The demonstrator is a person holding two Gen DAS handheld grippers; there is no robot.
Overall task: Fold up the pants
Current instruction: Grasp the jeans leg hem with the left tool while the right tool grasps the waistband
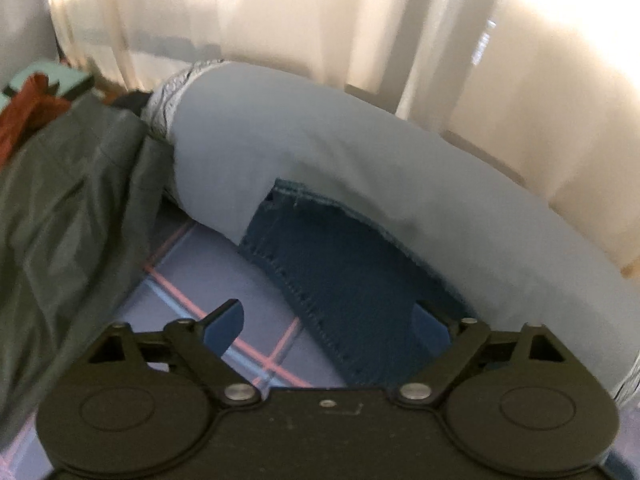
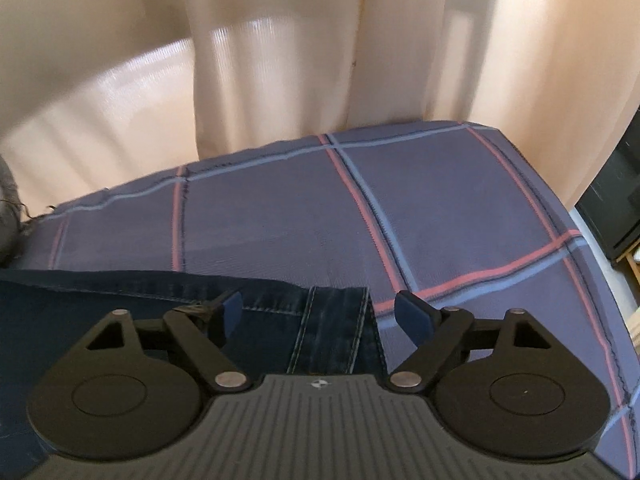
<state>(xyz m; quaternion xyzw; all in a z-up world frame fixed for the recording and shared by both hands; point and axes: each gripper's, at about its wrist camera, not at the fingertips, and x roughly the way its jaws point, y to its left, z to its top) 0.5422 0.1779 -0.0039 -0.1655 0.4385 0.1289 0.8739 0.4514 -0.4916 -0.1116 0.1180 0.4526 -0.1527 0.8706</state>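
The left gripper [image 1: 332, 320] is spread wide over a dark blue pair of jeans [image 1: 340, 280]. Its left finger stands over the plaid bed cover [image 1: 176, 300], while its right finger sits at the jeans' fabric beneath the fold. Nothing is pinched between them. In the left wrist view the jeans lie on the bed with a large part turned over, so the pale grey inside of the denim [image 1: 360, 168] arches across the middle from the far left round to the near right. The dark outer side, with its stitched seams, shows underneath and nearer the camera. To the left lies a dark green garment [image 1: 72, 208], touching the jeans at its right edge. Beyond it, at the far left, is a rust-red cloth [image 1: 28, 116] on something teal. Cream curtains [image 1: 280, 20] hang behind the bed.

The right gripper [image 2: 318, 314] is likewise spread, empty, poised over the jeans' waistband edge [image 2: 272, 300]. A belt loop [image 2: 336, 320] lies between its fingers. Its right finger is over bare plaid cover [image 2: 440, 208], which stretches far and right to the bed's edge. A dark cabinet [image 2: 616, 200] stands at the right.
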